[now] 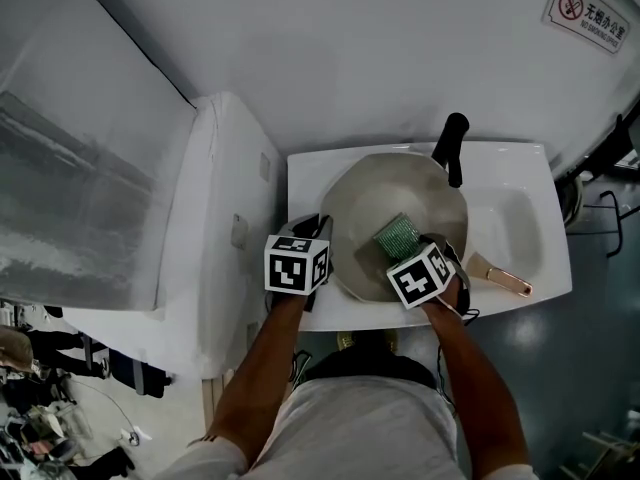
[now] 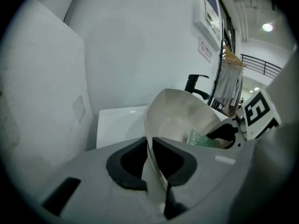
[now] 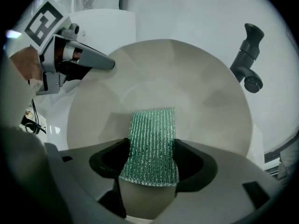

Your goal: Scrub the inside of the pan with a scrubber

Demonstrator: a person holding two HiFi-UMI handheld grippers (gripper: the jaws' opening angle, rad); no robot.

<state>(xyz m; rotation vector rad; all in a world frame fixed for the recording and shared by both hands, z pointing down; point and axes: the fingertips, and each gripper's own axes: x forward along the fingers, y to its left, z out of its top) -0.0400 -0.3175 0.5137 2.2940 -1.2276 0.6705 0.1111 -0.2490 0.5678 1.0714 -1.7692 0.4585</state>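
A pale, cream-coloured pan (image 1: pixel 400 193) with a black handle (image 1: pixel 452 146) rests tilted in the white sink (image 1: pixel 520 218). My left gripper (image 1: pixel 326 238) is shut on the pan's near-left rim; in the left gripper view the thin rim (image 2: pixel 150 146) runs between the dark pads. My right gripper (image 1: pixel 410 253) is shut on a green mesh scrubber (image 1: pixel 398 236), which sticks out past its fingertips. In the right gripper view the scrubber (image 3: pixel 152 141) lies against the pan's inner wall (image 3: pixel 163 83), with the left gripper (image 3: pixel 93 60) on the rim at upper left.
A brush with a wooden handle (image 1: pixel 502 278) lies in the sink's right part. A white cabinet or appliance (image 1: pixel 215 218) stands right beside the sink on the left. A white wall runs behind the sink.
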